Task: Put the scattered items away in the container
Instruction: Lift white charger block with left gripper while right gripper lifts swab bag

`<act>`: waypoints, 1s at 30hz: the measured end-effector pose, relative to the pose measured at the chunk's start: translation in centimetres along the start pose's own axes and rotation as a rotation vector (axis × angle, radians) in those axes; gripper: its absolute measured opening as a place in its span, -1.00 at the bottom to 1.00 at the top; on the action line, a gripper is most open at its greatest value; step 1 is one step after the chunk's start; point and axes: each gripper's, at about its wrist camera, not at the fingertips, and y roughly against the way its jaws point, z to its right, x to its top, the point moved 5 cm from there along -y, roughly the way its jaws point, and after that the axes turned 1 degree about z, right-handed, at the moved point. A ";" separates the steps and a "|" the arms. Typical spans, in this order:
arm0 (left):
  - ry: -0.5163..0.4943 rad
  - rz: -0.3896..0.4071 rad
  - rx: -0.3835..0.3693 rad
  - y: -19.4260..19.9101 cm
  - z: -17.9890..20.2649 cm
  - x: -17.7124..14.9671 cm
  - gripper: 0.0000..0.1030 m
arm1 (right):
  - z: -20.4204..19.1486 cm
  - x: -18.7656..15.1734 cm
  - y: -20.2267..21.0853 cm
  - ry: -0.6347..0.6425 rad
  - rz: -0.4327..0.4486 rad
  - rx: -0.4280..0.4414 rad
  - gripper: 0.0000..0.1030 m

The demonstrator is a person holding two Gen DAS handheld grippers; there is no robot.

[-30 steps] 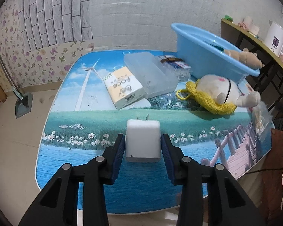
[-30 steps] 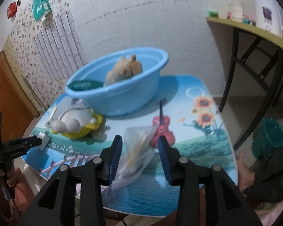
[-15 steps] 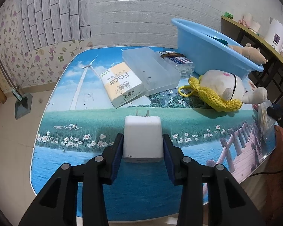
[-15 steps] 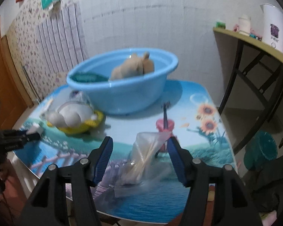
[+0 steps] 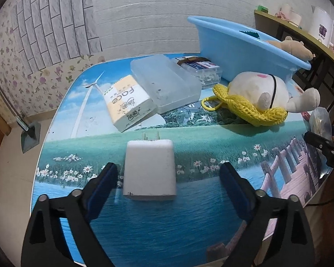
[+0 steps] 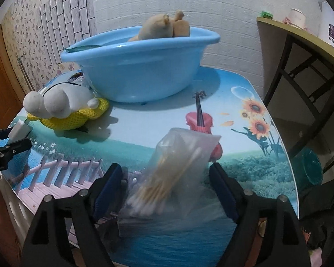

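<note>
A white charger plug (image 5: 149, 170) lies on the picture-printed table between the wide-open jaws of my left gripper (image 5: 168, 181), closer to the left finger. A clear bag of cotton swabs (image 6: 174, 173) lies between the open jaws of my right gripper (image 6: 167, 184). The blue basin (image 6: 135, 71) stands at the back of the table with a brown plush toy (image 6: 164, 25) in it; it also shows in the left wrist view (image 5: 240, 49). A white plush toy on yellow mesh (image 5: 253, 98) lies before the basin.
A tissue pack (image 5: 129, 104), a clear plastic box (image 5: 164, 82) and a small box of white parts (image 5: 200, 69) lie left of the basin. A side table with a kettle (image 5: 322, 29) stands to the right. The table's near edge (image 6: 189, 251) is just under the grippers.
Both grippers have opened wide. The left has let go of the charger plug, and the right has let go of the swab bag, which now rests on the table.
</note>
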 end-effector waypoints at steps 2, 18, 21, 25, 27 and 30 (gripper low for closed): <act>-0.004 -0.007 -0.003 -0.3 0.0 0.0 0.99 | 0.1 0.1 0.0 0.000 0.000 0.000 0.65; -0.004 -0.006 -0.002 -0.3 0.0 0.0 0.99 | 0.1 0.3 0.4 0.002 -0.008 -0.003 0.85; -0.002 -0.006 -0.002 -0.2 0.0 0.0 0.99 | 0.2 0.4 0.4 0.001 -0.008 -0.004 0.86; -0.002 -0.003 -0.001 -0.1 0.1 0.0 0.99 | 0.3 0.4 0.3 0.001 -0.008 -0.003 0.87; -0.002 -0.004 -0.001 -0.1 0.1 0.0 0.99 | 0.3 0.4 0.3 0.001 -0.008 -0.003 0.87; -0.001 -0.003 -0.001 -0.1 0.1 -0.1 0.99 | 0.3 0.3 0.3 0.001 -0.010 -0.003 0.88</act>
